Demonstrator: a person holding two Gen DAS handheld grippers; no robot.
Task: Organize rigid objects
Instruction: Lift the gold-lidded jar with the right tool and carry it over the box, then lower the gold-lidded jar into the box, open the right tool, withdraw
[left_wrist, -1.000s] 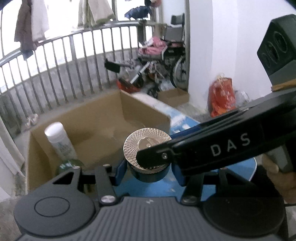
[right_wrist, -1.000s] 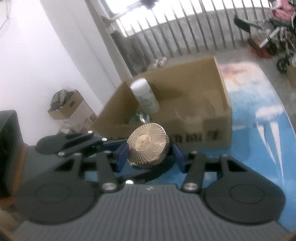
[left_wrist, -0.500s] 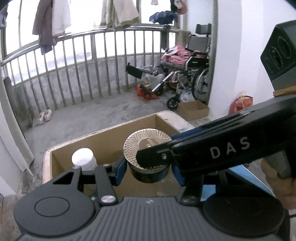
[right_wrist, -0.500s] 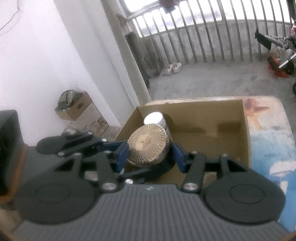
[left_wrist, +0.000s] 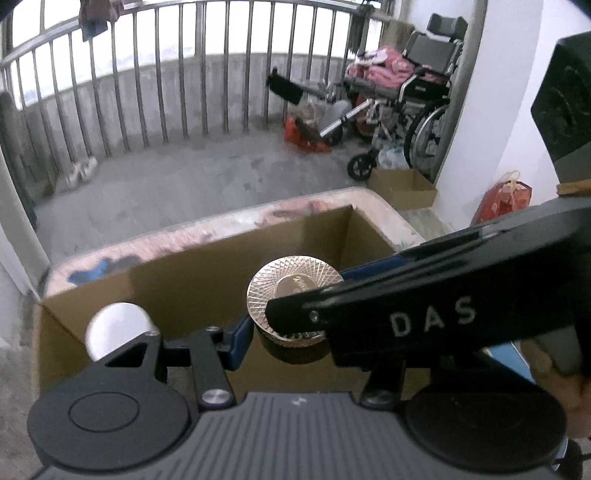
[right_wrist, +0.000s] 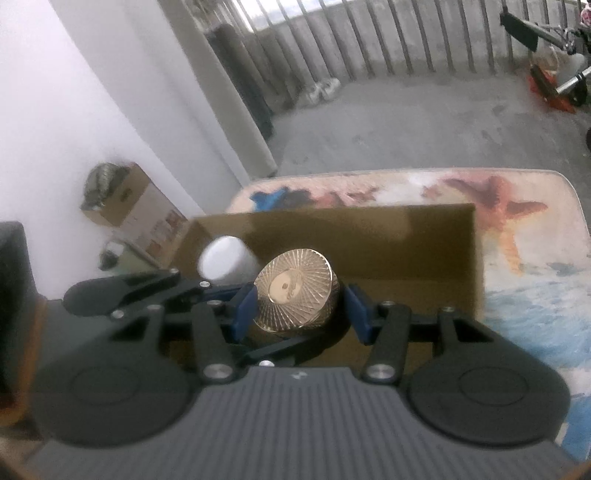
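Both the left tongs (left_wrist: 291, 317) and right tongs (right_wrist: 300, 308) pinch one gold-lidded jar (right_wrist: 295, 295) (above the box (left_wrist: 207, 280)); uneven release could tip it onto the white-capped bottle (left_wrist: 118, 328) at left.

The jar (right_wrist: 295, 301) has a pale gold lid engraved with fine radiating lines around a smooth centre disc, over a dark body, and the pads (right_wrist: 245, 310) at its sides are deep blue on black gripper frames, one lettered white. Behind the jar is a plain brown cardboard box (right_wrist: 406, 236) with a white-capped bottle (right_wrist: 225, 262) in its left corner. Beyond the box lies a mat (right_wrist: 517, 229) printed with orange-red starfish on cream, turning blue and white.
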